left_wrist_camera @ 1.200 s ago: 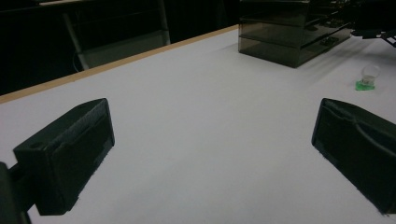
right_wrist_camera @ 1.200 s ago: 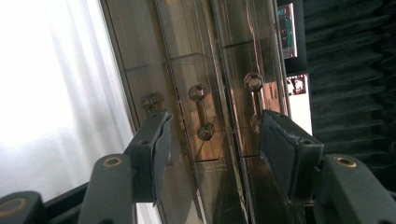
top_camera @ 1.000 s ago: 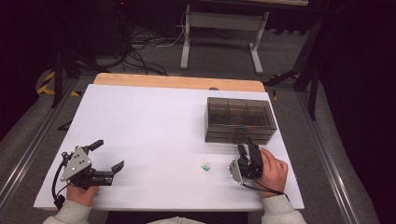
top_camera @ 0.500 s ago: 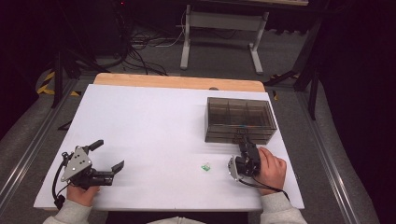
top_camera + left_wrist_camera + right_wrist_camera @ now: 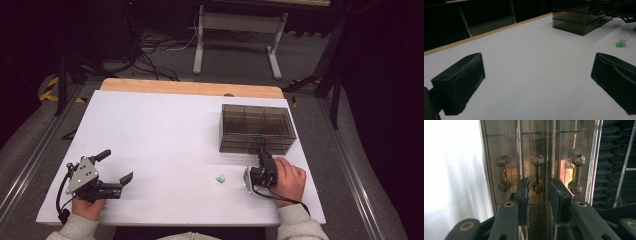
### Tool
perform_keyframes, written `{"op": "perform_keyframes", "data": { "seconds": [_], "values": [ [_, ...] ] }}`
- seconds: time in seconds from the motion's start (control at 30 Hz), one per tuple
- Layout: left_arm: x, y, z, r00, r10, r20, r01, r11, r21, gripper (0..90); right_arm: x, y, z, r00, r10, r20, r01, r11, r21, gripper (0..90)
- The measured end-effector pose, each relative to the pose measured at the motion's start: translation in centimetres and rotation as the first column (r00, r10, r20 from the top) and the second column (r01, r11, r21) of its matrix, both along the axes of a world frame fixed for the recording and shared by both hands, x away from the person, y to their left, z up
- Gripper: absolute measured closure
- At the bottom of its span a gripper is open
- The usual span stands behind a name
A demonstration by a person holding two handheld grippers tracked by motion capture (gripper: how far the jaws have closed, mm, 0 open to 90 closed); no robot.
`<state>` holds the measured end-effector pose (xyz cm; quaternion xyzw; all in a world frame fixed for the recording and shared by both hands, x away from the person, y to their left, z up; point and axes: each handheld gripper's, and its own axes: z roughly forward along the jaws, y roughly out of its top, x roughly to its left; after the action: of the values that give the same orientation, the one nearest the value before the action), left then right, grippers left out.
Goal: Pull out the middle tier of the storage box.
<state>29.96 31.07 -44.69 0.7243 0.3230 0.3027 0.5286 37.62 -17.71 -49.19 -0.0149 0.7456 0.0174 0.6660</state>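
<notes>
Right hand-held gripper [image 5: 261,156]: jaws narrowed, at drawer box [image 5: 257,128] front; left hand-held gripper [image 5: 116,168]: jaws wide, well apart; green piece [image 5: 219,178] between, on counter [image 5: 165,130]

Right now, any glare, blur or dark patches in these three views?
High view: evenly lit white table, dark surroundings. Left gripper view: near pads soft, the smoky box dim and dark at the top. Right gripper view: table blown out white at left, warm reflections on the box's drawer handles.

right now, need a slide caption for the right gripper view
Right gripper, jaws slightly apart, lined up on the middle handle of a smoky clear drawer box.
</notes>
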Motion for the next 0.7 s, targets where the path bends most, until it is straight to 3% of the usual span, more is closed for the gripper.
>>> {"op": "perform_keyframes", "data": {
  "seconds": [0.13, 0.27, 0.57, 0.6, 0.7],
  "values": [
    [0.01, -0.01, 0.0, 1.0, -0.001, -0.001, 0.001, 1.0, 0.001, 0.2, 0.01, 0.05, -0.04, 0.9998, -0.003, 0.021, 0.003, 1.0, -0.014, 75.1],
    [0.0, -0.02, 0.0, 1.0, -0.001, -0.001, 0.001, 1.0, 0.001, 0.2, 0.06, 0.12, -0.13, 1.0, -0.006, 0.007, 0.006, 1.0, -0.027, 79.9],
    [0.0, -0.03, 0.0, 1.0, -0.003, -0.002, 0.003, 1.0, 0.001, 0.2, 0.06, 0.16, -0.21, 0.9998, -0.019, 0.011, 0.019, 0.999, -0.026, 80.1],
    [0.02, -0.03, 0.01, 1.0, -0.003, 0.0, 0.003, 1.0, 0.002, 0.2, -0.01, 0.15, -0.37, 0.9995, -0.03, 0.008, 0.03, 1.0, -0.008, 80.2],
    [0.02, -0.05, 0.01, 1.0, -0.005, -0.002, 0.005, 1.0, 0.002, 0.2, 0.1, 0.22, -0.2, 0.9998, -0.015, 0.014, 0.015, 0.999, -0.036, 80.4]
  ]
}}
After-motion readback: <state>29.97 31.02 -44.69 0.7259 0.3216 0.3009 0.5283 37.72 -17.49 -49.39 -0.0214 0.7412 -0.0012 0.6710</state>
